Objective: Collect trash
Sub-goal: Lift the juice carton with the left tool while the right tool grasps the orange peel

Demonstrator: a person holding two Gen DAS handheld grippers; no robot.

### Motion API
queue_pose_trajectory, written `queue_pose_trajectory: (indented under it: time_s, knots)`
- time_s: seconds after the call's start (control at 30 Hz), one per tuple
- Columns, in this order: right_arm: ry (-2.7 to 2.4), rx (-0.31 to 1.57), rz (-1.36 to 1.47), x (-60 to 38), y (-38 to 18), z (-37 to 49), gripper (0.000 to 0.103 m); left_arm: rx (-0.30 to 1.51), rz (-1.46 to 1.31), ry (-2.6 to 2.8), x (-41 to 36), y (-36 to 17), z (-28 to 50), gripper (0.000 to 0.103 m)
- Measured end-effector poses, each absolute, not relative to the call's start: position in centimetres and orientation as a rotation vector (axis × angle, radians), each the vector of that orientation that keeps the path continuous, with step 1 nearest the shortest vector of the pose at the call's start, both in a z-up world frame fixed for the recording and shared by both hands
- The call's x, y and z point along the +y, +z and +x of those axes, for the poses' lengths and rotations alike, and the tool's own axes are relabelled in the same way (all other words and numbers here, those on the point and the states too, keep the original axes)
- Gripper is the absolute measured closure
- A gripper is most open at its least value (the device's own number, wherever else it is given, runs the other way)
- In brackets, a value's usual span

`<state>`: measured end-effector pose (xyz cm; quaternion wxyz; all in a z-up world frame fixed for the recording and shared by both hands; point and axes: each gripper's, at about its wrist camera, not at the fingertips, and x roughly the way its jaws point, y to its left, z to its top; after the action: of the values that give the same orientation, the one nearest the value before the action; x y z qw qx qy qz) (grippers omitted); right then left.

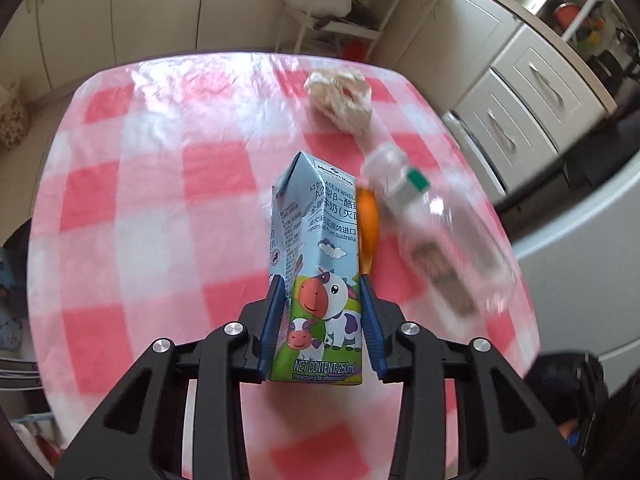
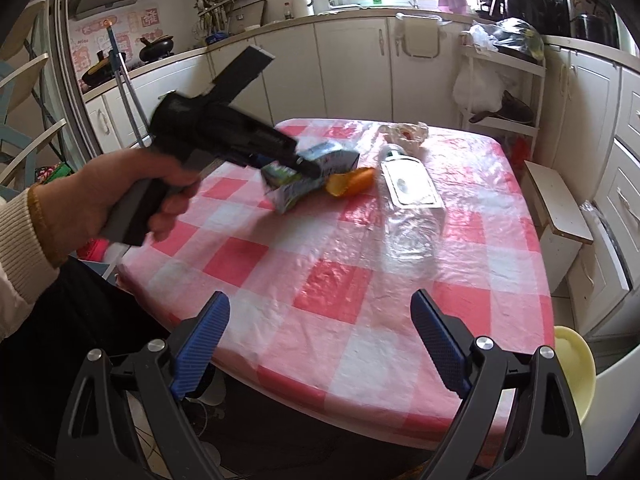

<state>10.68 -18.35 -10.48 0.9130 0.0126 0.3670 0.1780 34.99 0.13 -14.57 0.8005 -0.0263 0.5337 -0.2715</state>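
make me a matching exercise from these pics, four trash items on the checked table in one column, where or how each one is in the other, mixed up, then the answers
Things:
1. milk carton
2. clear plastic bottle
3. orange peel
4. crumpled wrapper

Places or states:
A. lying on its side on the tablecloth, nothing gripping it
B. at the far end of the table
C. clamped in the left gripper
D. between the carton and the bottle

Pairs: 1-C, 2-A, 3-D, 4-B
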Motion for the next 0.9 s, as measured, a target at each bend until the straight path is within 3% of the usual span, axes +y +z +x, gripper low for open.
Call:
queue_pose_trajectory:
  time_s: [0.3,0.67,0.9]
  knots:
    - [0.409,0.794,0.04,-15.4,-10.6,14.5,0.015,1.1,-0.159,-0.527,7.6,-13.4,30.8,0.069]
    - [0.299,0.867,-0.01,-10.3,-13.7,23.8,0.022,1.091,-0.293,-0.526,11.0,-14.1,31.2,0.047]
    - [0.224,0.917,-0.012,-10.1,-15.2,28.0,0.029,1.119,-0.302,-0.542,9.5,-15.1,32.1,0.042]
